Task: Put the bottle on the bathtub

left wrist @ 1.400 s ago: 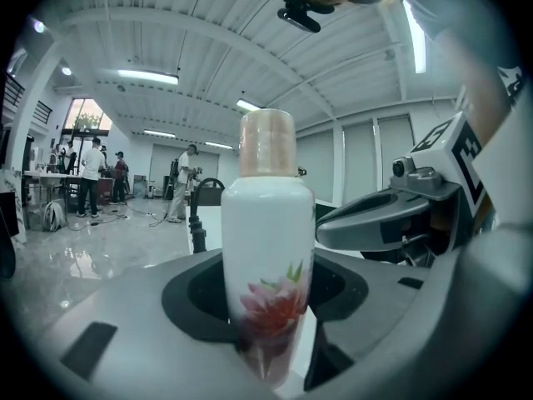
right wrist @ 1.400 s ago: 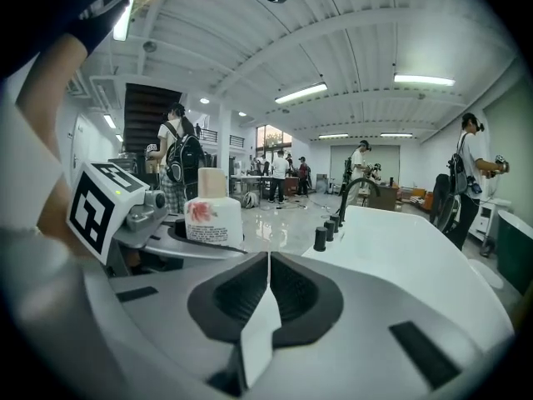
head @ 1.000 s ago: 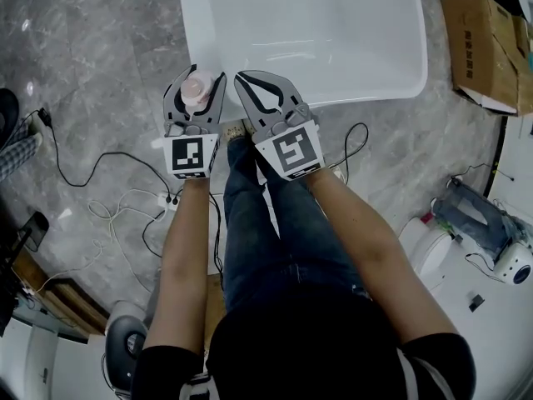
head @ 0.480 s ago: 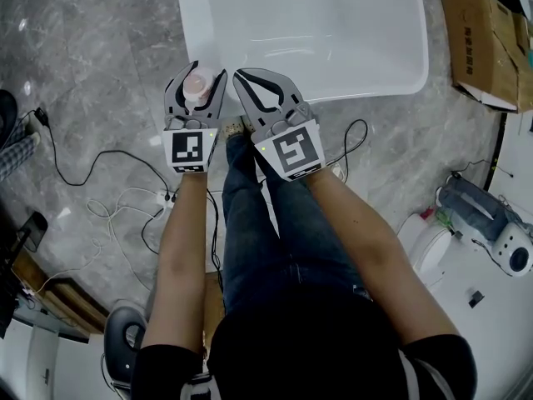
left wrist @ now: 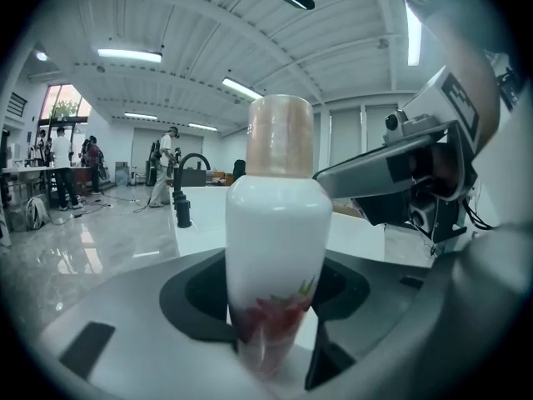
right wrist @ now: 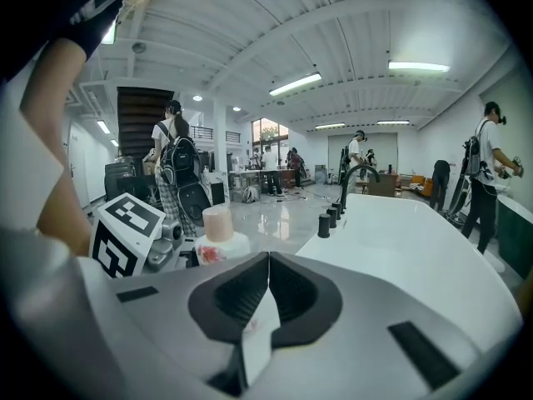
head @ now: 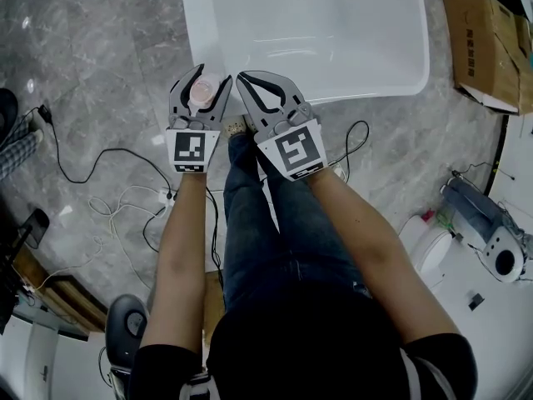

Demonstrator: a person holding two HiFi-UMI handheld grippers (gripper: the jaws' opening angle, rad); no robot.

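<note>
A white bottle (left wrist: 277, 248) with a pale pink cap and a red flower print stands upright between the jaws of my left gripper (head: 201, 88), which is shut on it. From the head view the bottle (head: 203, 92) hangs over the near left rim of the white bathtub (head: 316, 32). My right gripper (head: 254, 86) is just to its right with its jaws closed together and nothing in them. In the right gripper view the bottle (right wrist: 219, 232) shows at the left, and the bathtub (right wrist: 400, 248) stretches ahead with a black tap (right wrist: 354, 182).
Cables and a power strip (head: 166, 197) lie on the grey marble floor at the left. A cardboard box (head: 487, 44) sits at the right of the tub. A white device (head: 500, 261) stands at the lower right. People stand in the hall beyond.
Both grippers have shifted slightly to the right and a little away from the tub's rim, the bottle still held in the left one.
</note>
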